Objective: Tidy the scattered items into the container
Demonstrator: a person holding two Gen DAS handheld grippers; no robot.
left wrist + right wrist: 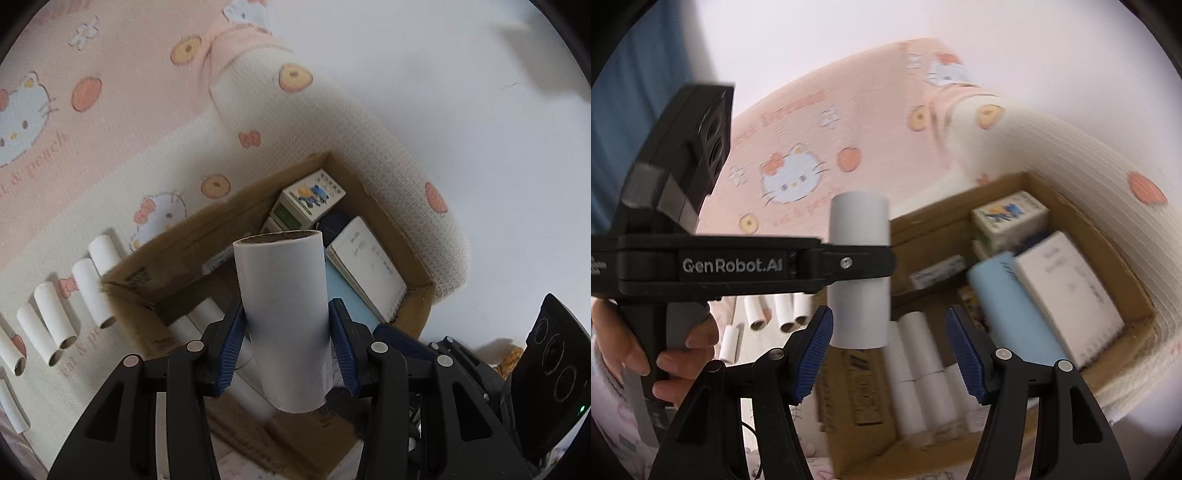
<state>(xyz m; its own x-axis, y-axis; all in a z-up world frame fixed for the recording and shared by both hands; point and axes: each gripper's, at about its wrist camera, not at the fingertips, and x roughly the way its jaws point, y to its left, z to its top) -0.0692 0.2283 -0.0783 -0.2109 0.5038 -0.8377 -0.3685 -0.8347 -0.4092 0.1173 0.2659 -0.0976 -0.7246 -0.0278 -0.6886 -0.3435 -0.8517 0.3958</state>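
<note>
My left gripper [287, 345] is shut on a white paper roll [284, 317], held upright above the open cardboard box [417, 258]. In the right wrist view the same roll [858, 269] hangs in the left gripper's black fingers [857, 264] over the box's near left corner [857, 391]. My right gripper [889, 354] is open and empty, just above the box. Several white rolls [919, 373] lie inside the box, also visible under the held roll [199, 317]. Several more rolls [62, 314] lie in a row on the mat left of the box.
The box also holds a printed carton [306, 201], a spiral notebook [365, 266] and a light blue item [1015, 314]. A pink cartoon-cat mat [74, 147] lies underneath, with a rolled-up edge [369, 155] against the box's far side. A white wall stands behind.
</note>
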